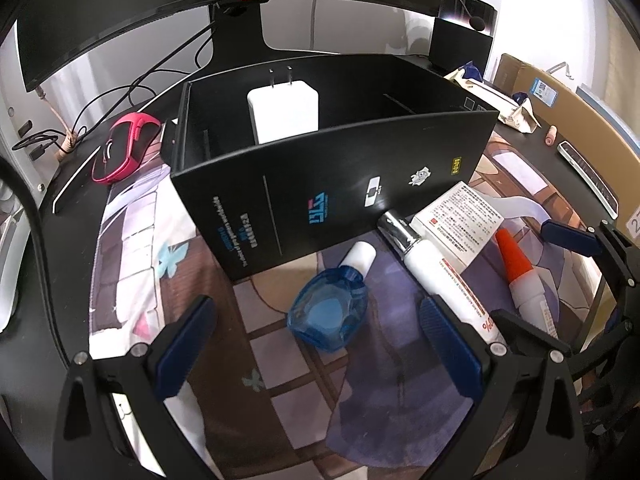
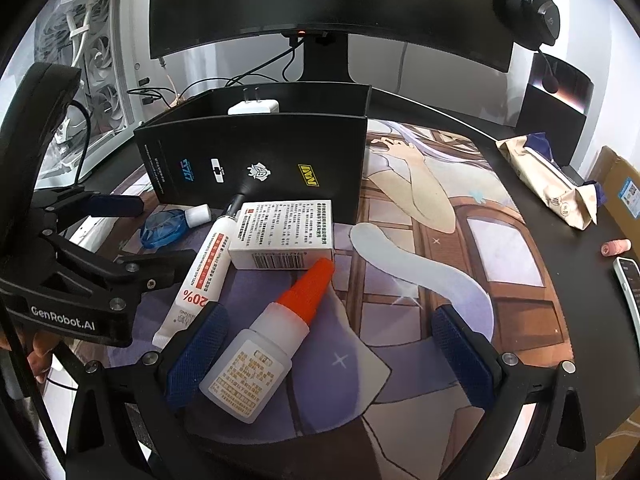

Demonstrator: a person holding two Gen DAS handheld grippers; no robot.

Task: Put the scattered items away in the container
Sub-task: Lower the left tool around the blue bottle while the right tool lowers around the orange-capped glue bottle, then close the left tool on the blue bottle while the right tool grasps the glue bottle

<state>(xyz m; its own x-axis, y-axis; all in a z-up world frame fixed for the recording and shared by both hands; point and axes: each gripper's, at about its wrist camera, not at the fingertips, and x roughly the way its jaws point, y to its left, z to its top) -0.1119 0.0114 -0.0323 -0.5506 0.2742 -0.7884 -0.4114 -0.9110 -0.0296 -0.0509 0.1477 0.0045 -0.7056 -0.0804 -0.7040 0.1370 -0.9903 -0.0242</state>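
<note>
A black open box [image 1: 320, 184] stands on the printed desk mat, with a white charger [image 1: 283, 114] inside; the box also shows in the right wrist view [image 2: 256, 160]. In front of it lie a blue eye-drop bottle [image 1: 330, 314], a white tube with a silver cap [image 1: 432, 272], a white carton [image 1: 460, 222] and a glue bottle with an orange cap [image 1: 520, 268]. My left gripper [image 1: 316, 348] is open, with the blue bottle between its fingers. My right gripper [image 2: 330, 356] is open, low over the mat, the glue bottle [image 2: 264, 344] by its left finger.
A pink mouse [image 1: 124, 146] lies left of the box. A monitor [image 2: 328, 4] stands behind. A paper packet [image 2: 548, 180], a small pink roll [image 2: 616, 247], a phone [image 2: 630, 284] and a cardboard box [image 1: 572, 120] are at the right. A headset [image 2: 532, 12] hangs above.
</note>
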